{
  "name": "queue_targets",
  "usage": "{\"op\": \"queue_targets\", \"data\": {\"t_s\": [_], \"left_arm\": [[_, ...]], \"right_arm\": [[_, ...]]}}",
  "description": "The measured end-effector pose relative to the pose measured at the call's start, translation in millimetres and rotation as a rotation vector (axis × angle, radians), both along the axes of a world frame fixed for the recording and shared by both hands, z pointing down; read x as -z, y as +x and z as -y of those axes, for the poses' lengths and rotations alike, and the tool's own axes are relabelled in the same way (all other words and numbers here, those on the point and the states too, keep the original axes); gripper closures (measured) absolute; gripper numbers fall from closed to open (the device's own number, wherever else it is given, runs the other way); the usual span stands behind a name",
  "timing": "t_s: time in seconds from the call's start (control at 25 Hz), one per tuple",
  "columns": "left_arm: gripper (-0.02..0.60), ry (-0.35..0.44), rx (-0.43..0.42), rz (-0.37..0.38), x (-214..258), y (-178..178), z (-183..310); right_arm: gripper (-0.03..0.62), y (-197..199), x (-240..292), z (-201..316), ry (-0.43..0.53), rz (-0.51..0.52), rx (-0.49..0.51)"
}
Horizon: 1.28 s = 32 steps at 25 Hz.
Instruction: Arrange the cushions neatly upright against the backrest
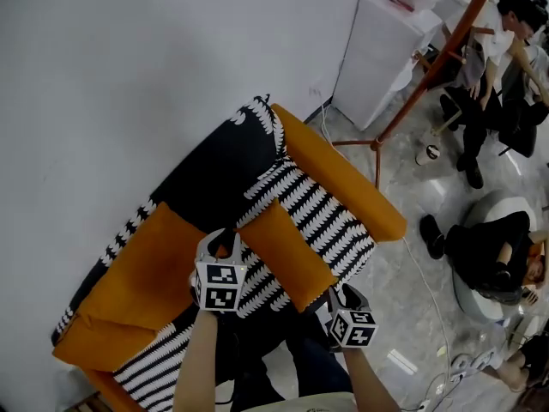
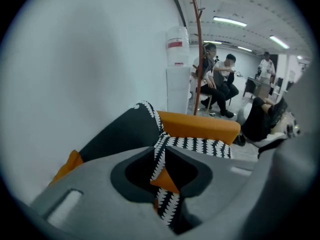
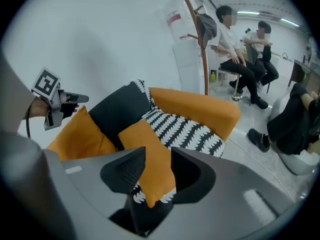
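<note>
White wall (image 1: pixel 129 75) backs a sofa with a black backrest (image 1: pixel 214 174), orange armrests and a black-and-white patterned seat (image 1: pixel 330 217). One large orange cushion (image 1: pixel 146 264) leans against the backrest at the sofa's left end, and it looks roughly in place already. A smaller orange cushion (image 1: pixel 287 251) lies flat across the middle of the seat, not yet upright.

The left gripper (image 1: pixel 225 243) sits at this cushion's corner nearest the backrest. Its jaws are only slightly apart, and the corner shows in the narrow gap without looking pinched. The right gripper (image 1: pixel 336 297) is at the opposite corner, by the seat's front edge. Its jaws are wider apart around the cushion's edge and not pressing on it. Working from opposite corners would likely let both hands tip the cushion up evenly. People sit in the background to the right.
</note>
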<state>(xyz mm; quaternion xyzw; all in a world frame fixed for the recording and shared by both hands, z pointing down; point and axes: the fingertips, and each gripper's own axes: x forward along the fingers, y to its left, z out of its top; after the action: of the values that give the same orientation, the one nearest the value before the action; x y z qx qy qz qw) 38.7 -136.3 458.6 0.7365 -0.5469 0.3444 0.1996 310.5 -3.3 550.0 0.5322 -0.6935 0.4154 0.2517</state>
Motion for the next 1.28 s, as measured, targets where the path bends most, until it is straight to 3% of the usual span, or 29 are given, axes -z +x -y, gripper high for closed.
{"op": "queue_targets", "data": {"t_s": [0.08, 0.24, 0.48, 0.64, 0.88, 0.96, 1.12, 1.28], "left_arm": [[0.504, -0.053, -0.047, -0.009, -20.0, 8.3, 6.8], [0.429, -0.151, -0.133, -0.01, -60.2, 25.5, 17.1], [0.32, -0.301, -0.306, 0.05, -133.3, 50.0, 29.7], [0.294, -0.367, -0.4, 0.087, -171.6, 59.4, 35.0], [0.217, -0.527, -0.42, 0.04, -219.4, 63.2, 30.4], [0.21, -0.57, -0.444, 0.056, -231.6, 61.4, 23.7], [0.213, -0.583, -0.531, 0.127, -245.9, 56.7, 9.5], [0.255, -0.626, -0.554, 0.098, -254.0, 57.3, -1.7]], "right_arm": [[0.404, -4.1, -17.2, -7.1, -0.045, 0.0, 0.016], [0.378, -7.3, -45.5, -16.8, -0.113, 0.011, 0.026], [0.314, -10.0, -98.5, -23.7, -0.229, 0.042, 0.032], [0.271, -11.3, -126.5, -34.2, -0.303, 0.039, 0.028], [0.223, -15.4, -155.6, -37.4, -0.371, 0.025, 0.044], [0.212, -18.0, -164.3, -38.6, -0.396, 0.015, 0.05], [0.212, -28.8, -174.7, -45.5, -0.437, 0.013, 0.109], [0.226, -33.6, -177.0, -49.3, -0.433, 0.021, 0.142]]}}
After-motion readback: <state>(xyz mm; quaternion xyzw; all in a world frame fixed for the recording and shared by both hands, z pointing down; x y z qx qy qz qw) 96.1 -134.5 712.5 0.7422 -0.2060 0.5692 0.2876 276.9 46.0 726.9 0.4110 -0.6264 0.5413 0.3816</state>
